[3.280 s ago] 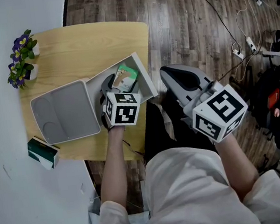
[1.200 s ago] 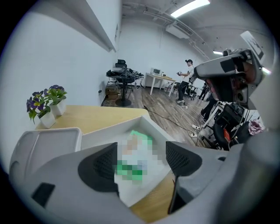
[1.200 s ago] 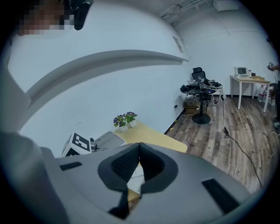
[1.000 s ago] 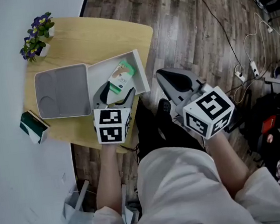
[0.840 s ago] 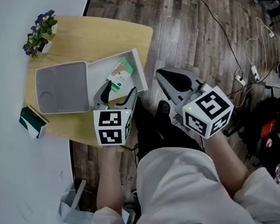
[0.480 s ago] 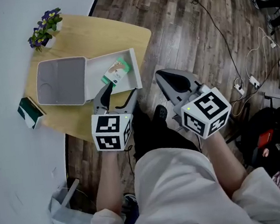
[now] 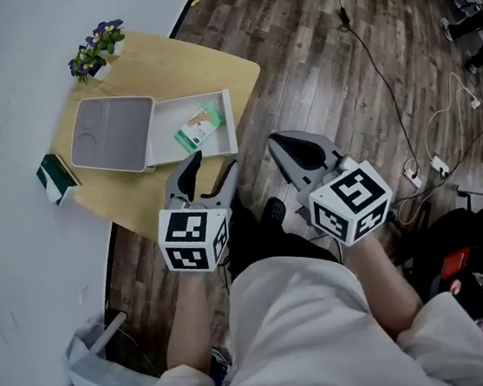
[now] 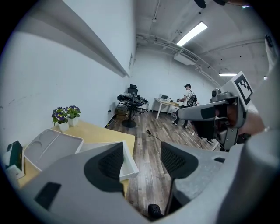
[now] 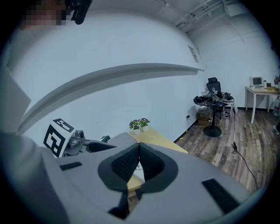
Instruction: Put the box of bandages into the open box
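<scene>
The bandage box [image 7: 197, 129], green and white, lies flat inside the white open box [image 7: 218, 112], whose grey lid [image 7: 115, 134] is folded back on the wooden table [image 7: 208, 61]. My left gripper [image 7: 210, 169] hangs at the table's near edge, short of the open box, and its jaws are closing with nothing between them. The left gripper view shows the same gap [image 8: 142, 159] empty, with the open box's corner [image 8: 129, 165] behind it. Off the table, over the floor, my right gripper [image 7: 291, 144] is shut and empty, its pads touching [image 9: 139, 151].
A pot of purple flowers [image 7: 99, 53] stands at the table's far corner. A dark green box [image 7: 54, 178] sits at its left edge by the wall. Cables [image 7: 402, 80] trail over the wooden floor. White bins [image 7: 97, 371] stand below left. A person [image 8: 189, 93] stands far off by desks.
My left gripper has drawn back from the open box toward my body, and its jaws have narrowed. The bandage box stays inside the open box. The right gripper has hardly moved.
</scene>
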Available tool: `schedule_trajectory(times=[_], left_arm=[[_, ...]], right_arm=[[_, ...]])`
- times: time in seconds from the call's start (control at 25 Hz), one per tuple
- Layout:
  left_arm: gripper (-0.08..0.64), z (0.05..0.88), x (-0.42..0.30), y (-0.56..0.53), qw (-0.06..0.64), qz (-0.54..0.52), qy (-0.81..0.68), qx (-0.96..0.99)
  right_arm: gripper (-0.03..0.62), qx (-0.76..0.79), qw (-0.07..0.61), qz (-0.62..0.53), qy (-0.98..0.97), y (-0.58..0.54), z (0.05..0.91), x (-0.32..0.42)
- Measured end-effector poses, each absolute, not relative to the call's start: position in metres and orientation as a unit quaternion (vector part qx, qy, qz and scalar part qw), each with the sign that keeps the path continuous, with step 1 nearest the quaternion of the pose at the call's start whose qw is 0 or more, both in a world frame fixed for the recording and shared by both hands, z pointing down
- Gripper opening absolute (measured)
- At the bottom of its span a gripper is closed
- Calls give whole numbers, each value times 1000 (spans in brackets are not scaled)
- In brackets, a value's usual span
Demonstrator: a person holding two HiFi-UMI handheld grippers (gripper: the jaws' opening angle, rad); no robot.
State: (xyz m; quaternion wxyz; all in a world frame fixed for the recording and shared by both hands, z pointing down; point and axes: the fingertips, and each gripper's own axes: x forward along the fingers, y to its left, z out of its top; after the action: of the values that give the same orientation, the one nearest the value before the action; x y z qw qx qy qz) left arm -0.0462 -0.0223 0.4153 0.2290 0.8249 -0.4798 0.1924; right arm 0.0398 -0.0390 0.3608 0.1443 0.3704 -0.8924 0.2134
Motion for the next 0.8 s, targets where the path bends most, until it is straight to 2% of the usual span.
schedule_trajectory(times=[0.8], left_arm=[[173, 347, -16, 15, 179, 150, -518, 823]], right_arm=[[5, 329, 127, 184, -918, -2, 332, 52]])
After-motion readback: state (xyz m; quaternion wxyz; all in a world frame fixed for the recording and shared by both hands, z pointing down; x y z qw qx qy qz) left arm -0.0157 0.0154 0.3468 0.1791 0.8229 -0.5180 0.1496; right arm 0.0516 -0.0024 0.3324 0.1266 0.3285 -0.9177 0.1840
